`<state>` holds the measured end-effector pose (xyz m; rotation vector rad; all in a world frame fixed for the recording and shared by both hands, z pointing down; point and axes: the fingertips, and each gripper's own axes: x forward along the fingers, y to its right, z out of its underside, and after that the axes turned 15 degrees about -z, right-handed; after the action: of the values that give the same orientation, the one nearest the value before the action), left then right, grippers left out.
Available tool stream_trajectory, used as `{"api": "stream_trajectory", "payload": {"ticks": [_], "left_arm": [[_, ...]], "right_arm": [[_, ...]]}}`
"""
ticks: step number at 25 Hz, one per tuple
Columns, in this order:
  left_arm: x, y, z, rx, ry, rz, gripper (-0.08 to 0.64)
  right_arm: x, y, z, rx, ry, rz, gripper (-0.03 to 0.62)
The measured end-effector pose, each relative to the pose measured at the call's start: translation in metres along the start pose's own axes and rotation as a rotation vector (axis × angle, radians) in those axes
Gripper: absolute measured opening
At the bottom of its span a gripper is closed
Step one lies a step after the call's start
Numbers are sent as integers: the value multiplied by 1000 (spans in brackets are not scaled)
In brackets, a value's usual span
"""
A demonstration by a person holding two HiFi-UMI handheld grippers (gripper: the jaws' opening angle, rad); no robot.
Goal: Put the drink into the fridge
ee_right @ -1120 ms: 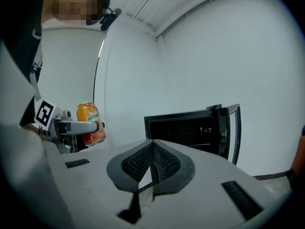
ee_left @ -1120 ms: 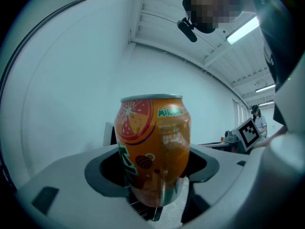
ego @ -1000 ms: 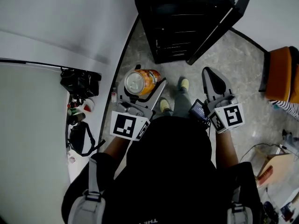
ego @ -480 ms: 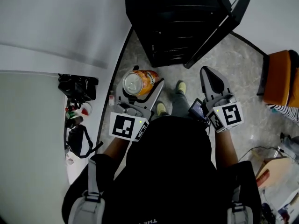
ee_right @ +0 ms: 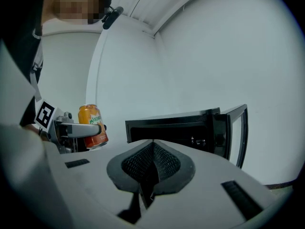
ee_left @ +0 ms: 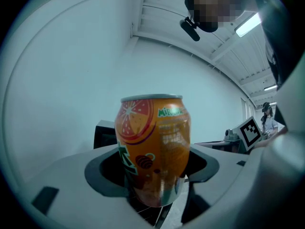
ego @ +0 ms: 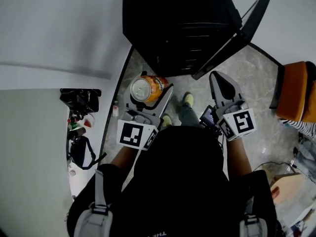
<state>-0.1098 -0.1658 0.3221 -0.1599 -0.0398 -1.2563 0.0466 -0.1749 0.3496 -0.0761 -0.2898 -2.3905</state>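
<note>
An orange soda can [ego: 146, 88] stands upright between the jaws of my left gripper [ego: 150, 94], which is shut on it; its silver top faces the head camera. Close up in the left gripper view the can [ee_left: 153, 149] fills the jaws of the left gripper [ee_left: 155, 175]. The black fridge [ego: 182, 23] stands just ahead with its door [ego: 232, 38] swung open to the right. My right gripper [ego: 223, 85] is shut and empty, held beside the door. From the right gripper view I see the can [ee_right: 92, 125], the fridge [ee_right: 176, 128] and the right gripper [ee_right: 151, 168].
A white counter [ego: 29, 147] lies at the left, with a dark bag [ego: 80, 100] and small bottles [ego: 76, 125] at its edge. An orange chair [ego: 296, 90] stands at the right. The person's feet [ego: 187, 100] are on the marbled floor before the fridge.
The fridge has come nearer and fills more of the head view. Both grippers keep their pose, with the can still held in the left one.
</note>
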Motion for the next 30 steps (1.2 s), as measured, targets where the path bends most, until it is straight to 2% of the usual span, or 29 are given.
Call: {"api": "stream_trajectory", "payload": {"ticks": [4,8,14,18,23,30], "left_arm": [[17,3,1,-10,-9,-9,344],[35,9,1,-1,-17,-11,344],[57,14,2,-8,-31,-20,344],[71,18,4,-18,-41,-32,344],[80,23,5,-13,-47,-46,344],[92,32,6,-4,-47,-77,344]], "right_arm": [[7,15,0,-3,-6,-20,14],[12,30,-8,14,37,-36,14],[16,47,-12,4,39,-56,14],[15,60,-9,-6,-7,-56,14],[15,75,-16,-5,14,-60,14],[16,88,-12,9,12,-109,14]]}}
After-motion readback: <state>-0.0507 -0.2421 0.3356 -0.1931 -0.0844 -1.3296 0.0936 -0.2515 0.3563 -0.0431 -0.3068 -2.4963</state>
